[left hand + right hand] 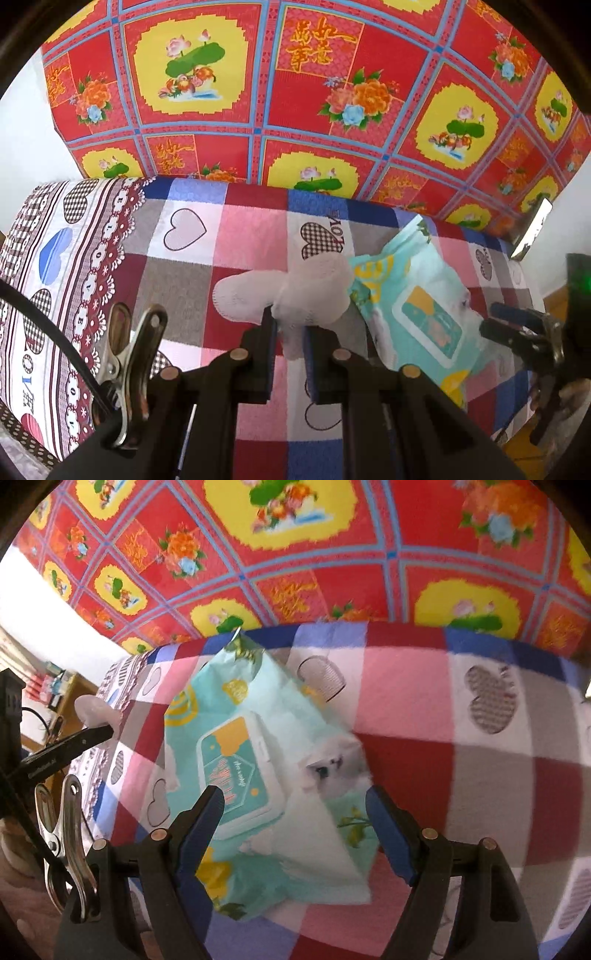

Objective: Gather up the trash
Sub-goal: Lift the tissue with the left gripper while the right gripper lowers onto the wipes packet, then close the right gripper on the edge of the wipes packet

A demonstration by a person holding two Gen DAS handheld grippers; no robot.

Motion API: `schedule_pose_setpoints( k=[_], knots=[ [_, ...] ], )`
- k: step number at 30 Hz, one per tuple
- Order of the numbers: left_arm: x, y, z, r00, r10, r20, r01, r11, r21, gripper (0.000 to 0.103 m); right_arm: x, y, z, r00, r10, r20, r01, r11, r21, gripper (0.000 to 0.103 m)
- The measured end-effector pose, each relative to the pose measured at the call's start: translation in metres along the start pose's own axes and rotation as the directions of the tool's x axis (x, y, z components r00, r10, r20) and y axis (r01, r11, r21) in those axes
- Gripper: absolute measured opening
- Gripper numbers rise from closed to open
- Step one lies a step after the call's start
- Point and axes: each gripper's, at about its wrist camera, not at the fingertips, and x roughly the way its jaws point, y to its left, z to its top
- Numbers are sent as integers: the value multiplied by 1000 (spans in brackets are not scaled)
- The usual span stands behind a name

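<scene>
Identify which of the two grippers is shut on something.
The left gripper: it pinches the crumpled white tissue. The right gripper stands open over the wet-wipes pack.

A checked heart-print cloth (236, 236) covers the desk; behind it hangs a red floral sheet (332, 74) against a white wall (29, 140)

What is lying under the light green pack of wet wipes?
The wipes pack lies on the checked heart-pattern cloth, which shows all around it. Whatever is directly beneath the pack is covered and cannot be seen.
</scene>
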Motion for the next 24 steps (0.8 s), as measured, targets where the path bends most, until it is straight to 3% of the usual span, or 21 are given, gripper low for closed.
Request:
schedule_pose_setpoints(
  k=[3,15,16,18,24],
  knots=[
    [0,0,-2,1000,2,-5,-2,1000,-1,13,10,4,-3,1000,14,-13,-15,1000,-5,82],
    [5,0,-4,1000,1,-20,0,1000,10,13,22,18,-10,997,-79,4,80,997,-12,84],
    [5,0,-4,1000,2,-22,-1,1000,15,13,22,19,-9,996,-84,3,84,996,-13,82],
    [5,0,-4,1000,0,-23,0,1000,18,13,21,21,-9,996,-85,8,86,996,-14,54],
    [3,-2,-2,1000,2,-15,-2,1000,27,13,15,22,-21,999,-32,39,32,999,17,43]
  ],
)
